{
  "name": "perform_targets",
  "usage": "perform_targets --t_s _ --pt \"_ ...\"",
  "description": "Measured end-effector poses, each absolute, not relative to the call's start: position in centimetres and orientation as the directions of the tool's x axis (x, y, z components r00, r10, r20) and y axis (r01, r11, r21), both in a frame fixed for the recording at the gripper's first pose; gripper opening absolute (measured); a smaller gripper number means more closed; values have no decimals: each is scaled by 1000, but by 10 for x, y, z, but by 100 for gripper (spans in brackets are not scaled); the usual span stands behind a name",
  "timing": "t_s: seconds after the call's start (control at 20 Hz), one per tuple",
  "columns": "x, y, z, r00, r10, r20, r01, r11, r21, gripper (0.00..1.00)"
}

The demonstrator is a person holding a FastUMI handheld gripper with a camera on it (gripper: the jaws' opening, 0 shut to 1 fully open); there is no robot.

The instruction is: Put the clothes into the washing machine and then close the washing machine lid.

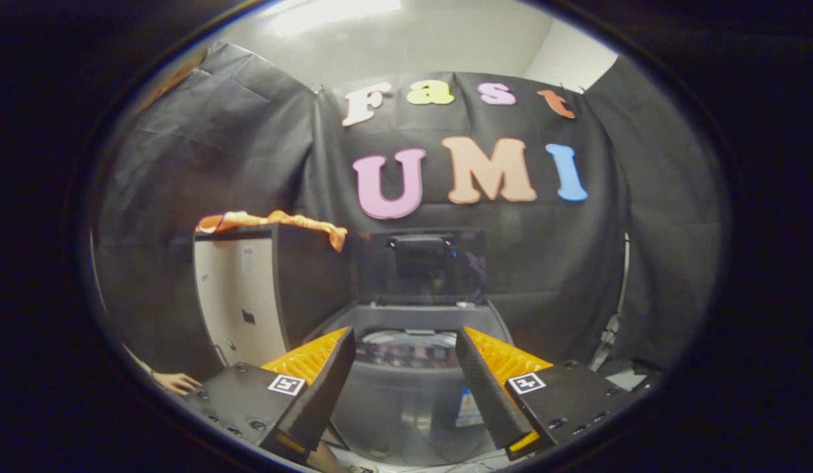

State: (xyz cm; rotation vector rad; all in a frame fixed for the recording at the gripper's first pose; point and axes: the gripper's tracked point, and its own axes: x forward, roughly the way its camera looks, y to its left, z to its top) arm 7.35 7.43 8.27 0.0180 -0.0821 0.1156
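Black cloth hangs as the booth's back wall, with a pale ceiling above it. In front of the cloth the gripper (404, 336) points at the scene with its two fingers spread wide apart and nothing between them, so it is open and holds no item.

Just ahead of the fingers, and seen through the gap between them, stands the washer (406, 394), a grey top-loader. Its lid (420, 266) is raised upright at the back, dark and see-through, with a dark handle near its top. The drum opening (409, 347) lies just beyond the fingertips; what is inside is too dim to make out. A small label sits low on the washer's front.

To the left of the washer, touching or nearly touching it, stands a tall cabinet (238, 295) with a pale side and a dark front. The orange cloth (275, 222) lies draped across the cabinet's top, one end drooping over the corner nearest the lid. It is well beyond the fingers and higher than them.

Low on the left, beside the left finger's base, a hand (176, 382) shows.
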Motion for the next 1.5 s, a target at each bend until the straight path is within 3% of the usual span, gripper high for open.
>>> perform_targets --t_s 0.45,1.05,1.5 --pt "185 228 214 925 360 123 -368 929 48 96" --pt "274 362 181 877 458 -144 -469 882 -51 98" --pt "281 360 184 890 435 -136 -439 899 1 16"
